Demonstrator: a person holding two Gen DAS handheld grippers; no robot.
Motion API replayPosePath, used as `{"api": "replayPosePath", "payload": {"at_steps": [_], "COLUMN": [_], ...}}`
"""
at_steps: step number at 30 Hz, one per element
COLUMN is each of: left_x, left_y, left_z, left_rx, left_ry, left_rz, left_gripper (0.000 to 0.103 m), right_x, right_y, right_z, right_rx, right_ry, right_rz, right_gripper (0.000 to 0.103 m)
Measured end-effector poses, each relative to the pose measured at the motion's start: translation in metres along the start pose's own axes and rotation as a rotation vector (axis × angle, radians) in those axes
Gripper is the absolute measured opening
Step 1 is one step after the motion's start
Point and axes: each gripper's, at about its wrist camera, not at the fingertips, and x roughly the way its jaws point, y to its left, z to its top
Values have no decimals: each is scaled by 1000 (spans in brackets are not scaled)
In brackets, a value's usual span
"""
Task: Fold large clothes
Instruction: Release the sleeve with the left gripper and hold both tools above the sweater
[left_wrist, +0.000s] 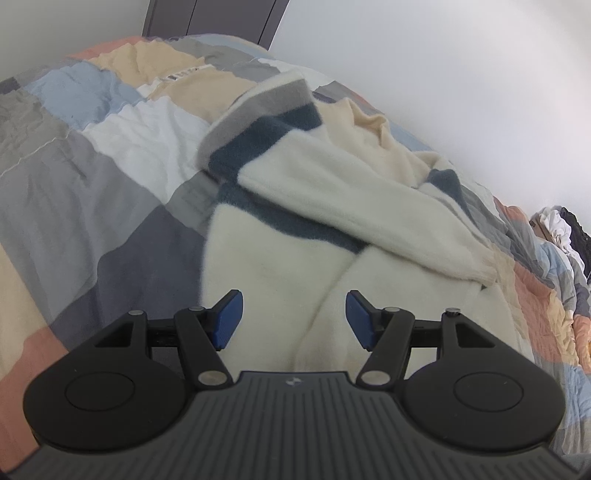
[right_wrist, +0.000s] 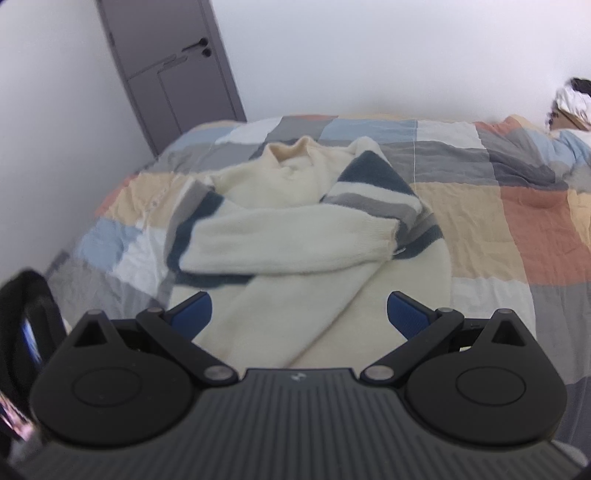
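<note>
Writing: no word can be read; each gripper body carries 1 small round emblem, too small to make out.
Sweater (right_wrist: 295, 236): 1, cream knit with dark blue and grey stripes, lying on the bed, collar toward the far wall.
Sleeves: 2, both folded across the chest; 1 cream sleeve (right_wrist: 288, 240) lies crosswise on top, its cuff near the striped shoulder on the right of the right wrist view.
Bedspread (right_wrist: 517, 221): 1, patchwork of grey, blue, white, beige and salmon squares, under the whole sweater.
Left gripper (left_wrist: 293, 319): jaws spread apart, nothing between the 2 blue pads (left_wrist: 229, 319), hovering above the sweater's lower body.
Right gripper (right_wrist: 299, 317): jaws spread wide, 2 blue pads (right_wrist: 406, 319) apart, empty, above the sweater's hem area.
Door (right_wrist: 173, 70): 1, grey-purple, with 1 dark handle, behind the bed's far left corner.
Clothes pile (left_wrist: 565, 232): 1 heap of white and dark cloth at the far end of the bed; number of pieces cannot be told.
Dark object (right_wrist: 26, 325): 1 blurred black shape at the left edge of the right wrist view; unclear what it is.
</note>
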Motion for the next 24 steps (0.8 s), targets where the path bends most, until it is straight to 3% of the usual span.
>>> {"api": "replayPosePath", "payload": {"at_steps": [4, 10, 12, 16, 21, 24], "left_x": [-6, -20, -25, -28, -22, -16], "left_y": [4, 13, 12, 13, 22, 26], "left_z": [-10, -25, -27, -35, -39, -39], "left_rx": [-49, -145, -162, -170, -227, -246], "left_ry": [24, 70, 76, 85, 99, 112], "left_rz": [-2, -36, -58, -35, -29, -28], "left_gripper": [67, 67, 67, 67, 67, 67], "right_x": [13, 47, 65, 88, 110, 117], "right_y": [-25, -73, -92, -122, -149, -151], "right_z": [-14, -29, -33, -45, -59, -63], "right_rx": [15, 86, 153, 271, 459, 503], "right_ry": [62, 120, 169, 216, 280, 302], "right_rz": [9, -70, -104, -132, -52, -23], "right_gripper": [103, 103, 103, 103, 102, 100]}}
